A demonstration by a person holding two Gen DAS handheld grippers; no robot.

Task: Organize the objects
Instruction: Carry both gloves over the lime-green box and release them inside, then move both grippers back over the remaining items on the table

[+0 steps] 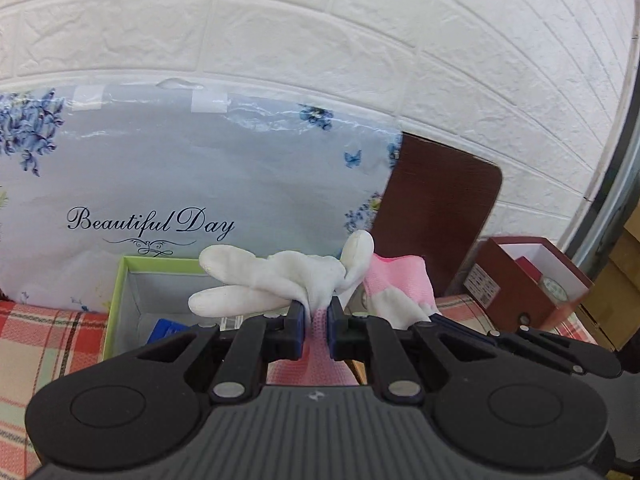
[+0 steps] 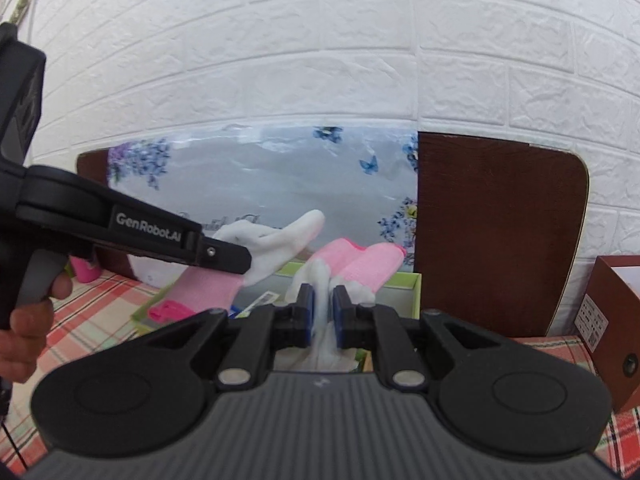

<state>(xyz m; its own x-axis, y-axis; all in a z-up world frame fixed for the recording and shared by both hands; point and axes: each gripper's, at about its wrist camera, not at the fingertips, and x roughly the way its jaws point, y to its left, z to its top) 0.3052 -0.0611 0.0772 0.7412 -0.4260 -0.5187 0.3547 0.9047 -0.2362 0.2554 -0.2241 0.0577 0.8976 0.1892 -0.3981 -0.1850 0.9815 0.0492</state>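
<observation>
White embossed faux-brick wall fills the bkgd. Dark brown wooden board w/ rounded corners leans against it. Table covered w/ red/green/white plaid cloth. Grey metal frame strip at far right edge. Bright, even light.

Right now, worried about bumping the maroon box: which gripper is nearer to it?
Right. The right gripper has the maroon box close on its right side; the left gripper is further off, to the right gripper's left.
</observation>
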